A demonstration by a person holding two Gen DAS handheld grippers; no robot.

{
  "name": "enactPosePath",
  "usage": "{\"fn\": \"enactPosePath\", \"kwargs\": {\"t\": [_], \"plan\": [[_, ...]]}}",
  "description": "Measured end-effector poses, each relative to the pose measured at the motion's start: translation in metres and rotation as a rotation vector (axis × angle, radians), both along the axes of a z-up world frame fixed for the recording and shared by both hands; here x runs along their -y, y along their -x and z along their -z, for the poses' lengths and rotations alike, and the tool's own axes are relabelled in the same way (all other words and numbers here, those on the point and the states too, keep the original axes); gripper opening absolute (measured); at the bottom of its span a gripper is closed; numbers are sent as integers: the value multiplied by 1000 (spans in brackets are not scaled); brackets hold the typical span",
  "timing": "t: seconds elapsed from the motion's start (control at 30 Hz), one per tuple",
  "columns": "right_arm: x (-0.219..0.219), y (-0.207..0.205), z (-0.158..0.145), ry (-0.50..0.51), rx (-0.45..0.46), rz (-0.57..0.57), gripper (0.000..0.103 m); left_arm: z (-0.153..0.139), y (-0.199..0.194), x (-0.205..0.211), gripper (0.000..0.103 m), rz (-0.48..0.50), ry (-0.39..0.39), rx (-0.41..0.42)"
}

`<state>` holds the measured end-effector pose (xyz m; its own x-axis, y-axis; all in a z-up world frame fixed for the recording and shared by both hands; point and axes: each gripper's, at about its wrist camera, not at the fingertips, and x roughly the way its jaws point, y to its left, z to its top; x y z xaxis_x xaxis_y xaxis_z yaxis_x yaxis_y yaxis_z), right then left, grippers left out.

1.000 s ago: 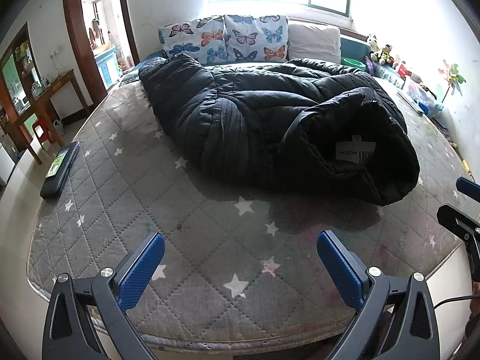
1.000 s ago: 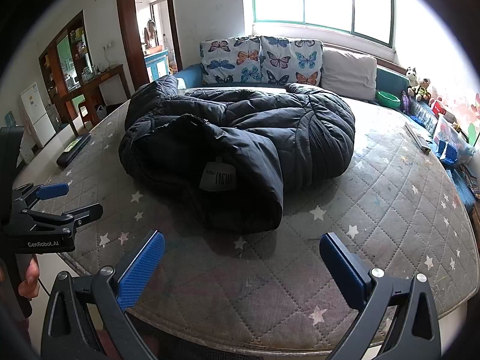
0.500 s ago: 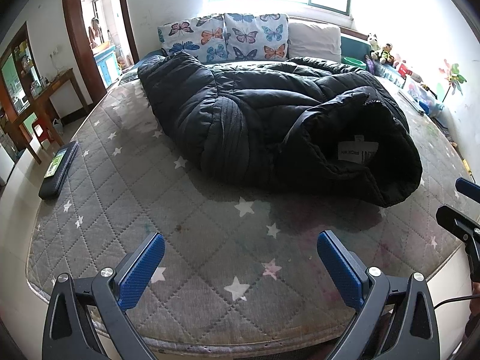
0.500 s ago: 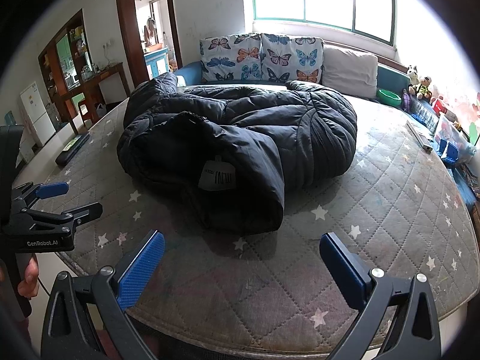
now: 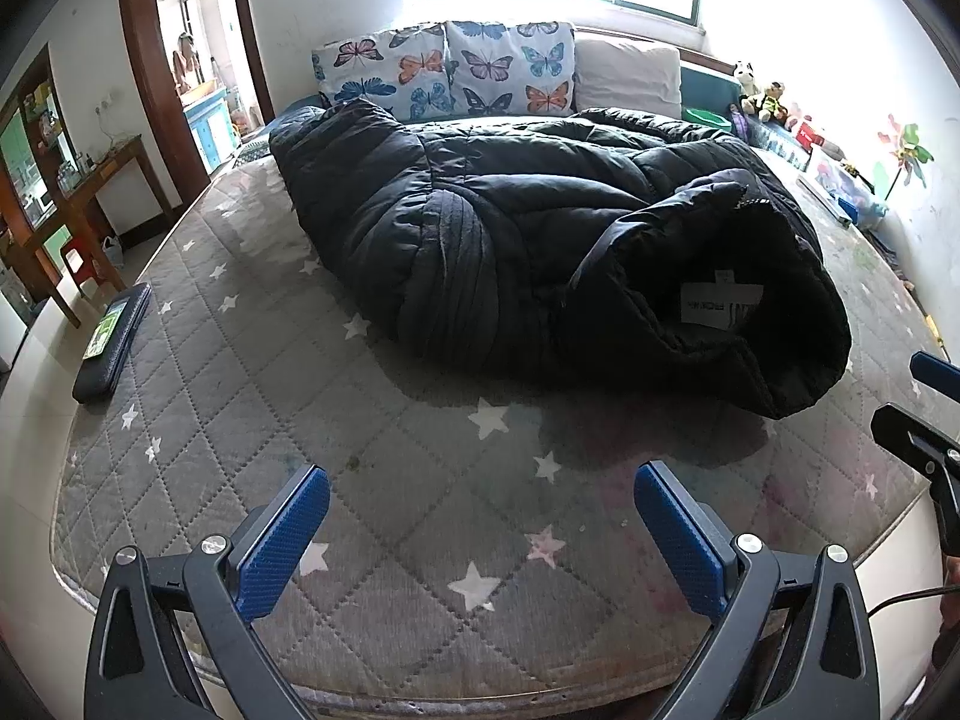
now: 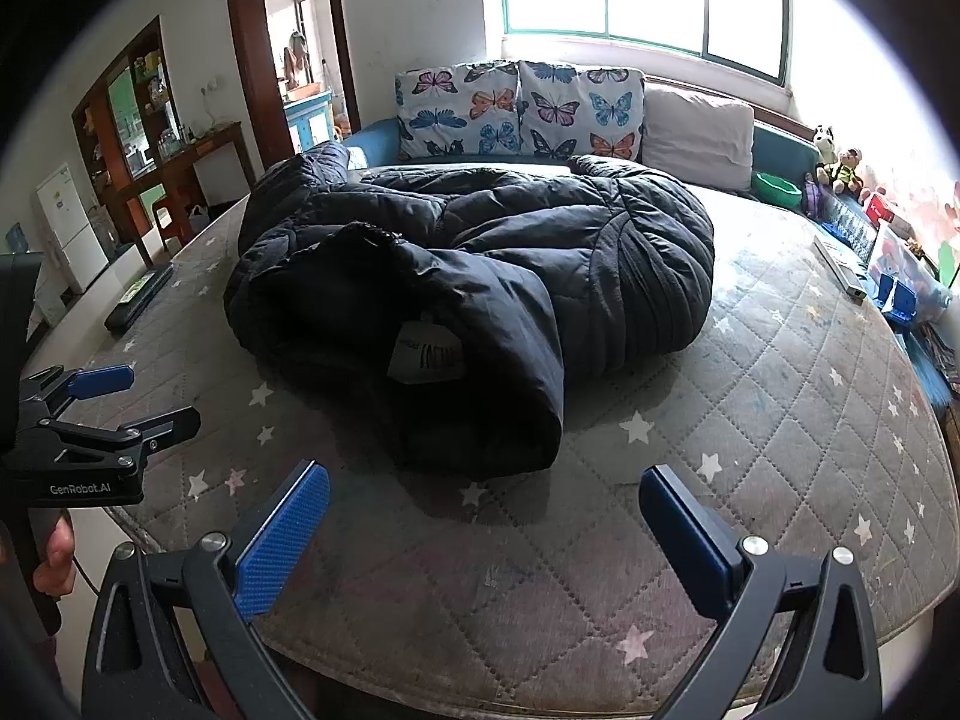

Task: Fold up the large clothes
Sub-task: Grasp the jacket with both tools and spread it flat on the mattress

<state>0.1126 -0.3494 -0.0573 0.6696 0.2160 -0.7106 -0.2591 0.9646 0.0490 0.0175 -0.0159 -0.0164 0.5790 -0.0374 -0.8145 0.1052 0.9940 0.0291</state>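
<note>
My left tongs (image 5: 480, 519) and right tongs (image 6: 483, 516) hang spread wide and empty over the near edge of the bed (image 5: 252, 396). The black puffer coat (image 5: 540, 252) lies bunched mid-mattress ahead of both, its long axis running away toward the butterfly pillows (image 5: 456, 69), collar end nearest. The right tongs seem closer, though lens distortion blurs that. Bare mattress rings the coat.

Bare mattress (image 5: 420, 510) fills the lower frame; the heaped black jacket (image 5: 540, 252) (centre and right) blocks the way beyond.
</note>
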Motion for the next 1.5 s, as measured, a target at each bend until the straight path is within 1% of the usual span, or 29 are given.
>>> {"fn": "enactPosePath", "kwargs": {"t": [0.57,0.73,0.9,1.0,1.17,1.27,1.33,1.4,1.5], "plan": [[-3,-13,-5,17,-13,-10,103,-2,-16,-1,103,5,-10,-11],[-3,-22,-11,19,-11,-15,103,-10,-27,-8,103,0,-9,-2],[-1,-32,-21,36,2,-22,103,-22,-45,-20,103,-11,-6,7],[2,-44,-28,55,6,-27,103,-33,-63,-28,103,-27,-24,23],[6,-75,-43,51,3,-53,103,-53,-100,-37,103,-11,-15,53],[8,-104,-50,53,0,-69,103,-65,-128,-36,103,18,-39,81],[9,-127,-52,50,-19,-78,103,-72,-148,-34,103,42,-43,89],[9,-146,-53,49,-39,-77,103,-78,-172,-34,103,52,-33,95],[8,-181,-52,49,-63,-73,103,-85,-215,-34,103,72,4,92]]}}
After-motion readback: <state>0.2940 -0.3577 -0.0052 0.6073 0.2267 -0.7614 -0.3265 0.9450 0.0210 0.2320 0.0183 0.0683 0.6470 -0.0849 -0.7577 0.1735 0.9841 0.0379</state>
